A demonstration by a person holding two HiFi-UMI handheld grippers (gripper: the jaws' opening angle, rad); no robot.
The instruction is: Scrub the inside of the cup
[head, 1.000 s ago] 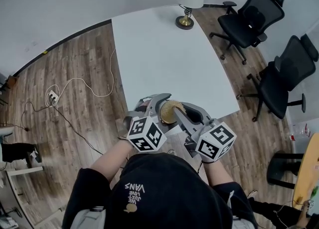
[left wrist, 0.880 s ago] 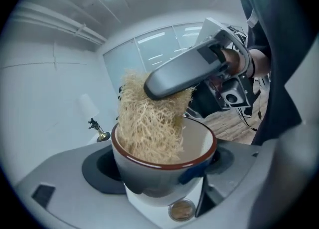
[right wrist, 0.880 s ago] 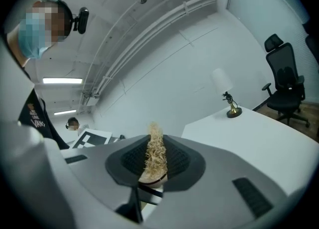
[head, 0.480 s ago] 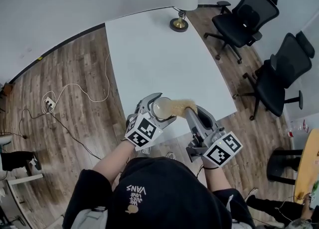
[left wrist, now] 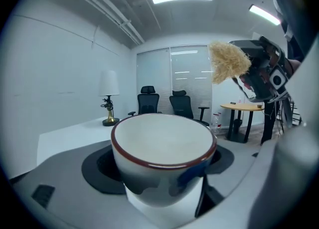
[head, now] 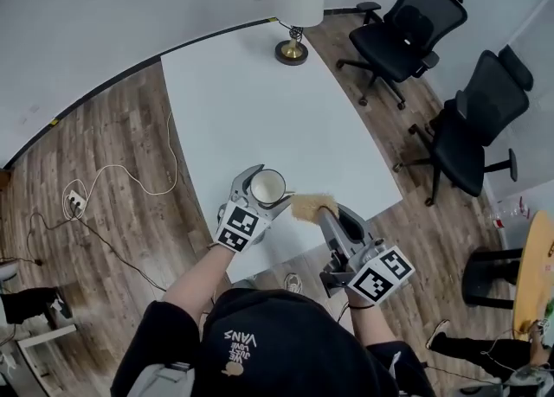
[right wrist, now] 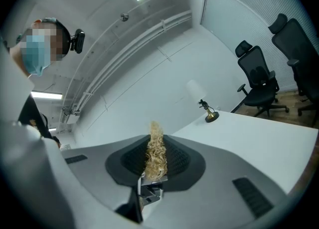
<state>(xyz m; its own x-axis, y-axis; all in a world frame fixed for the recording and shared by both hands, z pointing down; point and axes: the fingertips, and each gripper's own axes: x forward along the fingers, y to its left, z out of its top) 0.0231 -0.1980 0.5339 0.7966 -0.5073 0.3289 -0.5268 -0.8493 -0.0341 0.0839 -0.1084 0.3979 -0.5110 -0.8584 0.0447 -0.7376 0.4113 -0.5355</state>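
A white cup (head: 267, 188) with a dark red rim (left wrist: 164, 145) sits upright between the jaws of my left gripper (head: 260, 194), which is shut on it above the table's near edge. The cup's inside looks empty and white. My right gripper (head: 322, 210) is shut on a tan fibrous scrubber (head: 312, 206) (right wrist: 155, 153), held just right of the cup and apart from it. In the left gripper view the scrubber (left wrist: 228, 61) hangs above and right of the rim.
The white table (head: 260, 101) stretches away from me, with a lamp (head: 299, 10) at its far end. Two black office chairs (head: 407, 19) stand to the right. Cables and a power strip (head: 74, 203) lie on the wood floor at left.
The scrubber was inside the cup one second ago; my right gripper has drawn it out to the right. The left gripper and cup have shifted slightly forward over the table.
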